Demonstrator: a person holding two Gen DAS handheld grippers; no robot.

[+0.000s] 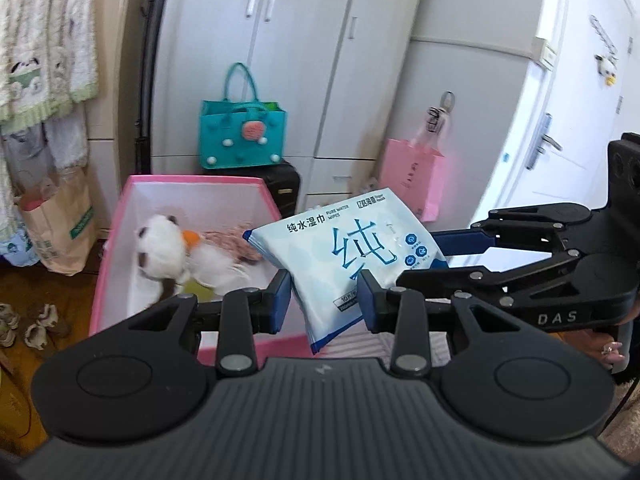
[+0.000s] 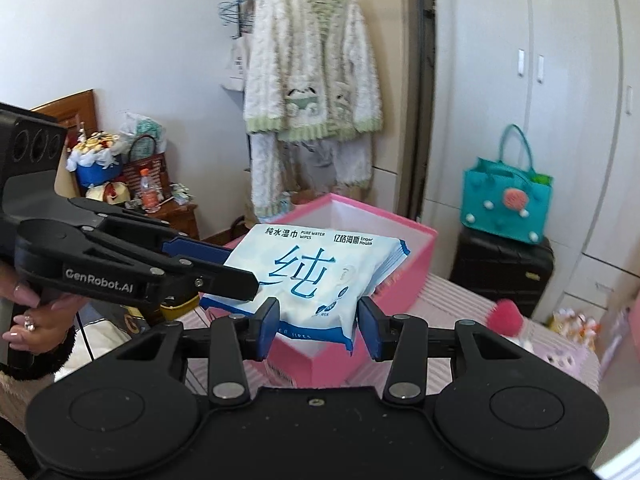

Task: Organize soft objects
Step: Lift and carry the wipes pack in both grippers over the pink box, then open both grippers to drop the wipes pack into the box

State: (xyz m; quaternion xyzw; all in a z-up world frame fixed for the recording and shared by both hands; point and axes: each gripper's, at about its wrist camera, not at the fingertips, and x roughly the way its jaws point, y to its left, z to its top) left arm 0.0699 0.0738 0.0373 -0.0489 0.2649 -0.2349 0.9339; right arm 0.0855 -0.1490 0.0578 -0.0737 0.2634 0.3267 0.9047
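A stack of blue-and-white wet wipes packs (image 1: 352, 256) hangs in the air over the near edge of a pink box (image 1: 192, 184). My left gripper (image 1: 324, 306) and my right gripper (image 2: 318, 330) each clamp one side of the stack. In the left wrist view the right gripper (image 1: 440, 258) comes in from the right; in the right wrist view the left gripper (image 2: 240, 268) comes in from the left. The wipes (image 2: 316, 272) show there above the pink box (image 2: 360, 336). Inside the box lie a white plush toy (image 1: 168, 248) and pinkish fabric (image 1: 236, 246).
A teal tote bag (image 1: 244, 136) sits on a black suitcase (image 1: 284, 188) by grey wardrobes. A pink paper bag (image 1: 416, 176) hangs at the right. A brown paper bag (image 1: 56, 228) and shoes (image 1: 32, 320) are on the floor left. A red pom-pom (image 2: 506, 316) lies on the striped bed.
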